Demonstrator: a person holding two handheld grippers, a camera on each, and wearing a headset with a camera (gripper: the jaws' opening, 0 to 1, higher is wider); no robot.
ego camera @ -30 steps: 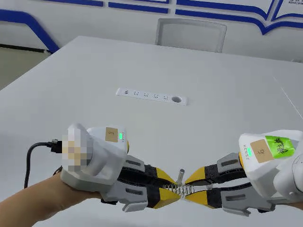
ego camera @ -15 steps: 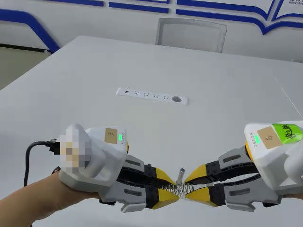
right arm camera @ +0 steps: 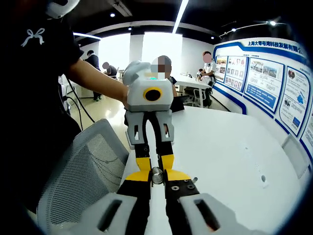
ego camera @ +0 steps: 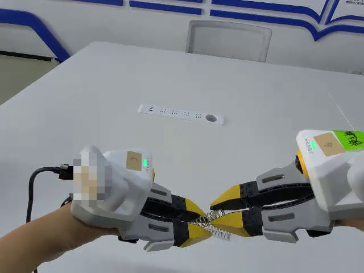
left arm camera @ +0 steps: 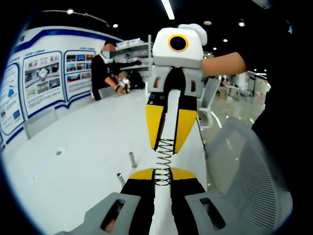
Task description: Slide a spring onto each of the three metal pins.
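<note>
A small metal spring (ego camera: 222, 232) is stretched between my two grippers just above the white table (ego camera: 114, 102). My left gripper (ego camera: 206, 222) is shut on one end of the spring (left arm camera: 164, 159), and my right gripper (ego camera: 216, 212) is shut on the other end (right arm camera: 156, 175). The yellow jaw tips nearly touch. In the left gripper view, my own jaws (left arm camera: 162, 175) rise from below and the right gripper (left arm camera: 167, 147) comes down from above. Two upright metal pins (left arm camera: 132, 159) (left arm camera: 120, 178) stand on the table just left of the spring. One pin tip (right arm camera: 194, 180) shows beside my right gripper (right arm camera: 156, 177).
A white power strip (ego camera: 182, 114) lies mid-table, with a grey chair (ego camera: 228, 40) behind the far edge. A black cable (ego camera: 34, 190) trails from the left gripper. A grey mesh chair (left arm camera: 244, 166) stands near the table's front edge. People stand in the background.
My right gripper has moved left toward the left gripper and now hides the pin that showed between the jaws. The spring has tilted, its right end lower.
</note>
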